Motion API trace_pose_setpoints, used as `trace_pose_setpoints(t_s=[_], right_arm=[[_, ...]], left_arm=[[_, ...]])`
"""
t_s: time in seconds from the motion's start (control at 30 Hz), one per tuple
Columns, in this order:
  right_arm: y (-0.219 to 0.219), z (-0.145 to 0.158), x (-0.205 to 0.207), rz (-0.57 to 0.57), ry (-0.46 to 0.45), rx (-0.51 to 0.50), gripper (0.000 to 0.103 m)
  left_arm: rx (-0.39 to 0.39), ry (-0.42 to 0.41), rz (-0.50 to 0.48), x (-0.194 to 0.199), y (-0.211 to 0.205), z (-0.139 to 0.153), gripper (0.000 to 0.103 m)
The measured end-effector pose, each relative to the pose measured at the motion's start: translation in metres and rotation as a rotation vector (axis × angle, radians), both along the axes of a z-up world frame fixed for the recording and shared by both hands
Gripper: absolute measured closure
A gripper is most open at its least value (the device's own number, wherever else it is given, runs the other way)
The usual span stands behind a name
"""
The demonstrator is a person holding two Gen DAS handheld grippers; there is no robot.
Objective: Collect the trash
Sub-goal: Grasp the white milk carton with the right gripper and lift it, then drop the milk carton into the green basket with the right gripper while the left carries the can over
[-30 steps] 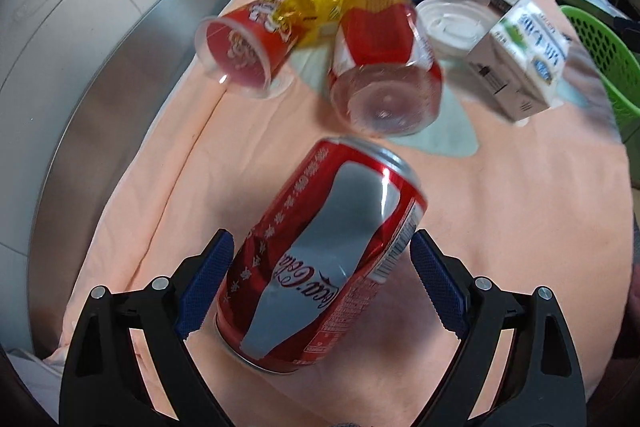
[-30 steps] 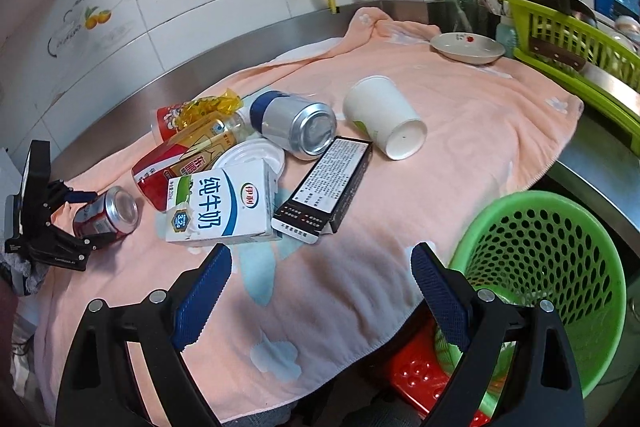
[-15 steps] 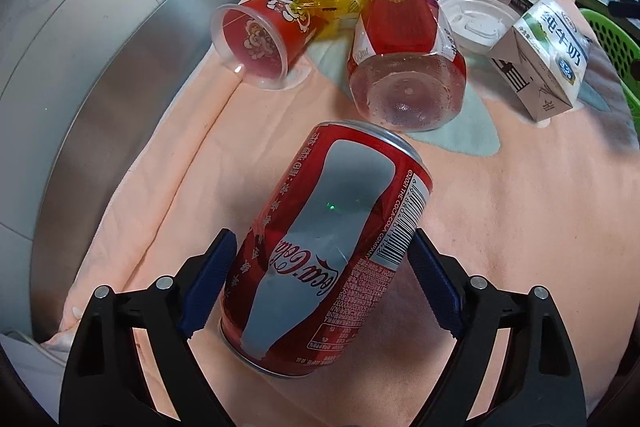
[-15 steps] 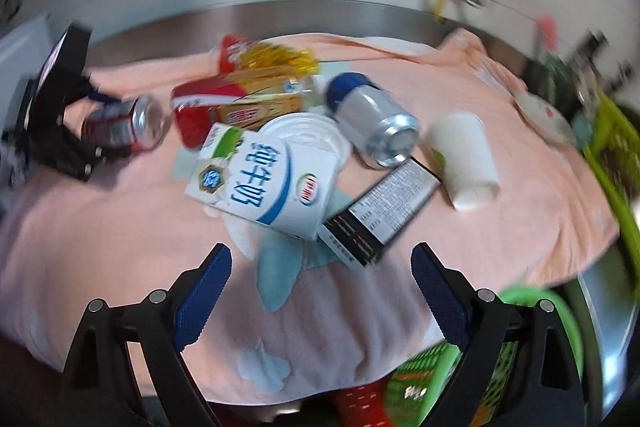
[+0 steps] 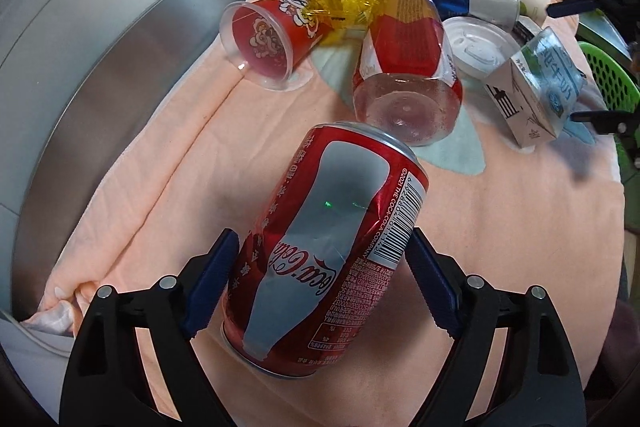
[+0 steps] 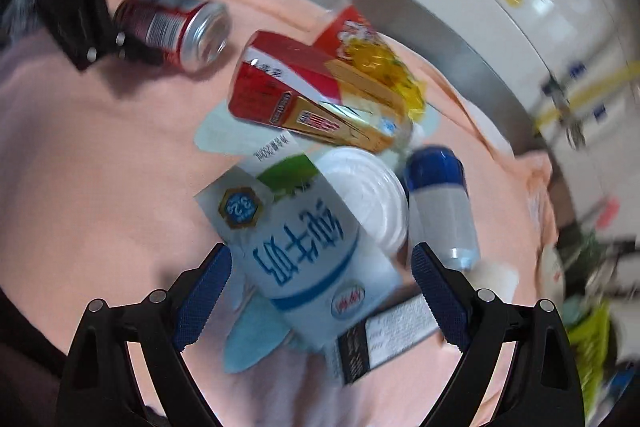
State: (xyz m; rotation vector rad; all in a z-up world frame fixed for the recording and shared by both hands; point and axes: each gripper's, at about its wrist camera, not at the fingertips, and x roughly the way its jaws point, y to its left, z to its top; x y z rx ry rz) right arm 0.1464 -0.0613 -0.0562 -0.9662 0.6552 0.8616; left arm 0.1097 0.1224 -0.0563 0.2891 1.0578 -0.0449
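Left wrist view: left tongs [image 5: 320, 283], closing, straddle the can [image 5: 326, 247], pads not pressing; it looks light, dentable, slippery. Grip mid-body. Right tongs [image 6: 321, 293] gape over the carton [image 6: 304, 239].

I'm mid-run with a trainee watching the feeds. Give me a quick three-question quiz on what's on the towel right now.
1. True or false: the cola can lies on its side between the fingers of the left gripper.
2. Which item is the right gripper facing? A milk carton, B dish, C red cup.
3. What colour is the towel under the trash?
Key: 1 true; those jaws have just been closing, with the can between them. 2 A. 3 peach.
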Motion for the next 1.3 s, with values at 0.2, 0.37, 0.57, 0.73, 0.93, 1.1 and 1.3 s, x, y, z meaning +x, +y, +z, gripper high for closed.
trace_pose_setpoints(t_s=[0.2,0.37,0.57,0.73,0.93,1.1,1.3], right_arm=[[0.023,-0.013,0.004,0.116,-0.013,-0.131,0.015],[0.03,-0.023,0.006,0.148,0.034,-0.176,0.023],[0.029,-0.019,0.002,0.11,0.031,-0.135,0.029],[0.018,0.002,-0.009,0.03,0.07,-0.006,0.031],[-0.006,0.027,-0.024,-0.103,0.167,0.194,0.031],[-0.057,0.044,-0.037,-0.257,0.192,0.327,0.031],[-0.157,0.053,-0.033,-0.538,0.179,0.401,0.031]], left_arm=[[-0.008,0.003,0.001,0.002,0.004,-0.003,0.021],[-0.019,0.005,0.004,0.005,0.008,-0.004,0.02],[-0.009,0.007,0.0,0.006,0.007,-0.007,0.019],[0.022,0.016,0.012,0.007,0.006,-0.011,0.022],[0.021,-0.015,0.024,0.001,0.003,-0.002,0.024],[0.015,-0.082,-0.005,-0.015,-0.012,0.02,0.025],[-0.085,-0.153,-0.038,-0.029,-0.03,0.048,0.025]])
